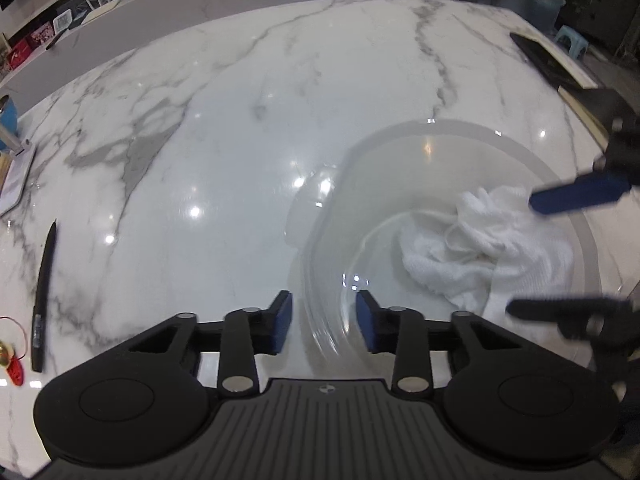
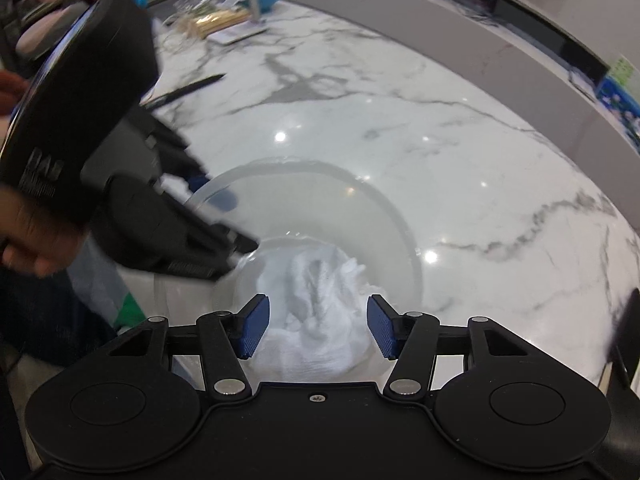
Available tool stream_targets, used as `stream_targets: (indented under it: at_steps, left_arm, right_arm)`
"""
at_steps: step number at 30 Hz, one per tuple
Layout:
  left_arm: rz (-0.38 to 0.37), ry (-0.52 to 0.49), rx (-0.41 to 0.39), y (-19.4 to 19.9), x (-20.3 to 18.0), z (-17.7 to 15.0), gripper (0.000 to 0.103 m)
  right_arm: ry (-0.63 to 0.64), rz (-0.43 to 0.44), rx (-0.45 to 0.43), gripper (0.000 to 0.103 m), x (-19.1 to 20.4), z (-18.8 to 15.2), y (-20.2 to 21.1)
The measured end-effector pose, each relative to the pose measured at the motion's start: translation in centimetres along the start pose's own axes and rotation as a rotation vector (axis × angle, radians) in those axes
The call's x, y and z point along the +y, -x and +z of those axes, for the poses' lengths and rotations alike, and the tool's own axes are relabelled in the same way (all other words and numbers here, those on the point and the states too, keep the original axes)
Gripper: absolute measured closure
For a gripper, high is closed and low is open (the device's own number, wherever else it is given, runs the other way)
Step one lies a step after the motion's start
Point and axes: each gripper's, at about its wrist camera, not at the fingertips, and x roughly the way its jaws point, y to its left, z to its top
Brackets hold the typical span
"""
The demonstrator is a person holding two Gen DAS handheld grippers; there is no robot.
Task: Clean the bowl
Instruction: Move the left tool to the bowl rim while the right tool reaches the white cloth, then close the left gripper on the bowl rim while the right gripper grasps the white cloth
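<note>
Now | your left tool [image 1: 324,322] straddles the clear bowl's [image 1: 400,152] rim, pads apart | your right tool [image 2: 318,326] gapes around the white cloth [image 2: 316,320] inside | bowl on table [image 1: 240,120]

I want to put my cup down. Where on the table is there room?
The widest bare marble lies between the black pen at the left edge and the clear bowl; it also looks bare beyond the bowl. It is crowded at the bowl, where both grippers meet over the white cloth, and in the cluttered far corner.
</note>
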Motion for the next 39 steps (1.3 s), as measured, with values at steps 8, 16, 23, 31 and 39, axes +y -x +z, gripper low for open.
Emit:
stream_targets:
  at_steps: [8, 16, 23, 31, 39]
  left_arm:
    - [-0.041, -0.074, -0.075, -0.2, 0.1, -0.5, 0.093]
    - [-0.073, -0.178, -0.106, -0.4, -0.4, -0.5, 0.093]
    - [-0.088, -0.238, -0.071, -0.6, -1.2, -0.4, 0.093]
    - [-0.111, -0.216, -0.033, -1.1, -0.9, -0.1, 0.096]
    - [-0.112, -0.228, -0.035, -1.1, -0.9, 0.0, 0.096]
  right_arm:
    - [0.046, -0.044, 0.03, 0.05, 0.4, 0.7, -1.7]
    - [0.048, -0.049, 0.072, 0.051, -0.2, 0.9, -3.5]
    - [0.053, -0.052, 0.089, 0.052, -0.1, 0.9, -4.2]
    - [0.059, -0.064, 0.099, 0.055, 0.3, 1.0, -4.5]
    - [0.074, -0.076, 0.135, 0.056, 1.0, 1.2, -5.4]
